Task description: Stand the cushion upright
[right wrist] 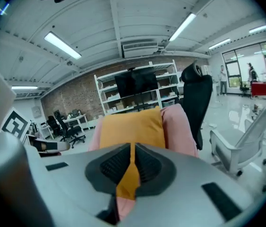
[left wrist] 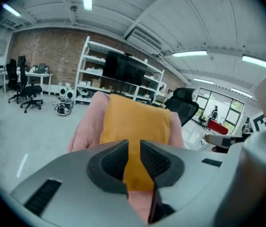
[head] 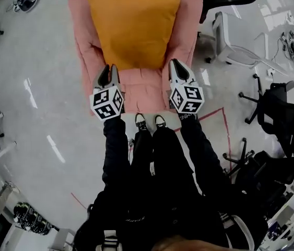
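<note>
The orange cushion [head: 133, 27] stands leaning against the back of a pink padded armchair [head: 141, 90]. Its lower edge rests on the seat. My left gripper [head: 107, 68] is at the cushion's near left corner and my right gripper [head: 177, 63] at its near right corner. In the left gripper view the gripper [left wrist: 133, 148] is open, and the cushion [left wrist: 135, 122] shows beyond the gap, not pinched. In the right gripper view the gripper [right wrist: 133, 150] has only a narrow slit between its jaws, and the cushion [right wrist: 130, 126] shows through it.
Black office chairs [head: 277, 114] and a white chair [head: 230, 41] stand to the right of the armchair. Red tape [head: 222, 124] marks the glossy floor. White shelves with a dark screen [left wrist: 123, 74] line the brick wall behind. The person's shoes [head: 149, 122] are just in front of the seat.
</note>
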